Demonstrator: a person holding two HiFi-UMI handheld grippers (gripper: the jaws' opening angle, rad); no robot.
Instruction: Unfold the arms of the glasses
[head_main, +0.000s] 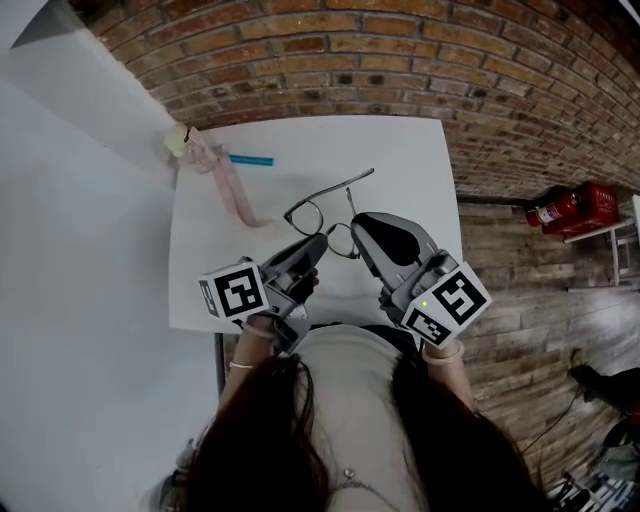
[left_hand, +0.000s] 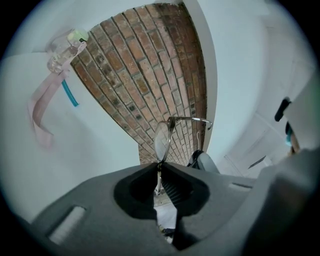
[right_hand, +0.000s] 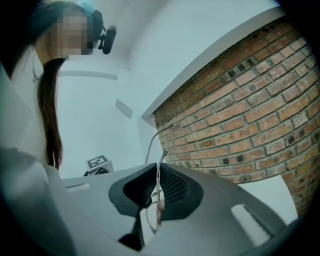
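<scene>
Head view: glasses (head_main: 304, 215) in left tongs (head_main: 319, 242) and right tongs (head_main: 357, 224).

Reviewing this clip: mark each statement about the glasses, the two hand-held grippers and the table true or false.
1. The left hand-held gripper and the right hand-held gripper are both shut on the glasses. True.
2. The glasses lie untouched on the table. False: both hand-held grippers grip them.
3. A blue stick lies on the table close to a pink strap. True.
4. A red extinguisher stands on the table. False: it is off the table, over the wooden floor at the right.
</scene>
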